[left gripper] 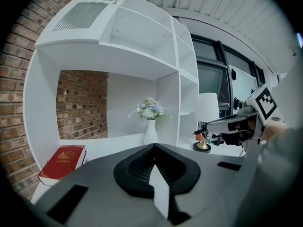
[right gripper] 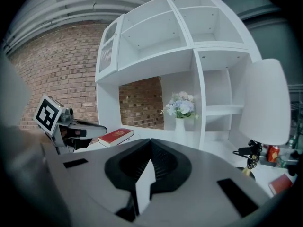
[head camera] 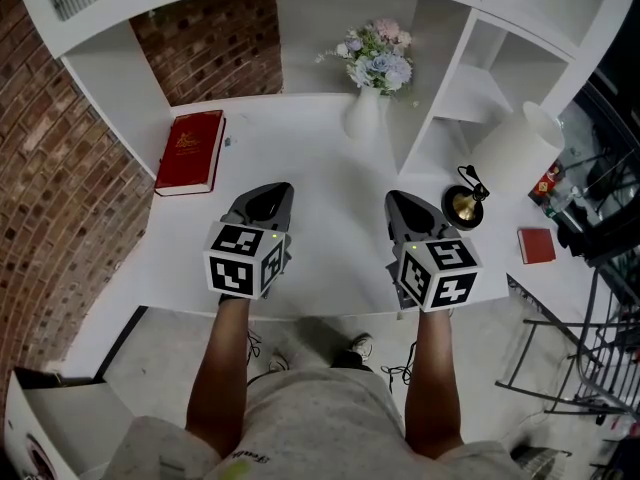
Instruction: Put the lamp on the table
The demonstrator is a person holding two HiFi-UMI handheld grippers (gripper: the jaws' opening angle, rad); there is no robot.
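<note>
The lamp (head camera: 515, 146) stands on the right part of the white table (head camera: 320, 168), its brass foot on the surface beside the right-hand upright of the shelf unit (head camera: 450, 88). Its white shade is on top, and it looks upright in the right gripper view. Nothing touches it.

The right gripper (head camera: 405, 203) hovers near the lamp's foot but apart from it. Its jaws are closed together with nothing between them. The left gripper (head camera: 268, 196) is over the middle of the table, further from the lamp. Its jaws are also pressed together and empty. Both point across the table toward the back wall.

Further out, a white vase of flowers (head camera: 368, 108) stands at the back of the table, a red book (head camera: 190, 151) lies at the left end, and a small red thing (head camera: 537, 244) lies near the right edge.

Judging by how things lie, the lamp is already on the table and released, so the task looks finished. At most, the grippers have to be drawn back.
</note>
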